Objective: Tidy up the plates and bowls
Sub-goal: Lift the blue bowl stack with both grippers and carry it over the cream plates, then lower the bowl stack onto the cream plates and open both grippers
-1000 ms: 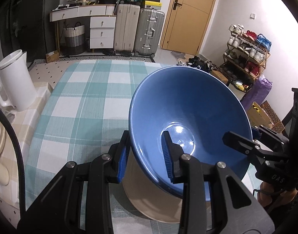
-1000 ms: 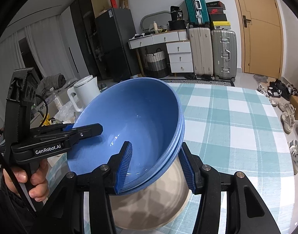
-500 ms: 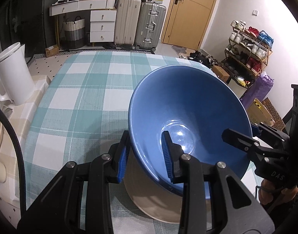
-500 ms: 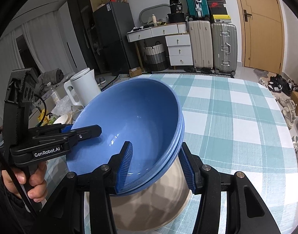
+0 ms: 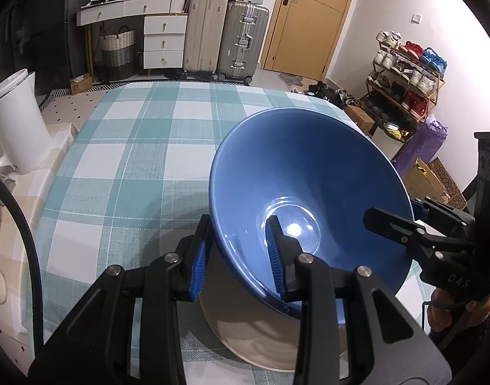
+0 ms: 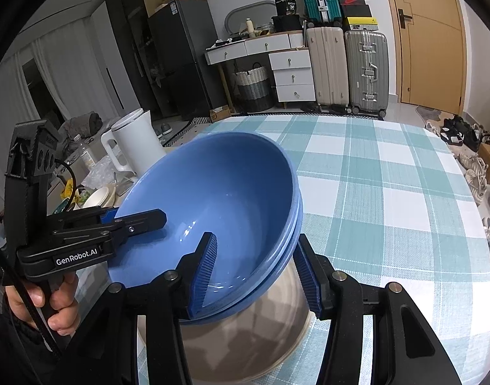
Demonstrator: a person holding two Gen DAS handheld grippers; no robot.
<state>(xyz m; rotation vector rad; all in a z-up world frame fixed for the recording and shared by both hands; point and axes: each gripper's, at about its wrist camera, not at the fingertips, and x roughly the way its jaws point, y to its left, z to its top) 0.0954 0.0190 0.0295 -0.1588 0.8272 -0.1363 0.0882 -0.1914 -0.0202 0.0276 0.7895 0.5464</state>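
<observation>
Lowered slightly, blue bowls [image 5: 309, 192] sit tilted over open checked tablecloth [image 5: 132, 160].

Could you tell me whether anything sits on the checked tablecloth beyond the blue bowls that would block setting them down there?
Nothing visible does. Both grippers, left and right, clamp the rim of the blue bowls, and the tablecloth beyond shows nothing lying on it. The white kettle stands off its left edge.

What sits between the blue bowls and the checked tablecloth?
A beige bowl, under the tilted blue bowls and resting on the tablecloth; the right wrist view shows this best.
</observation>
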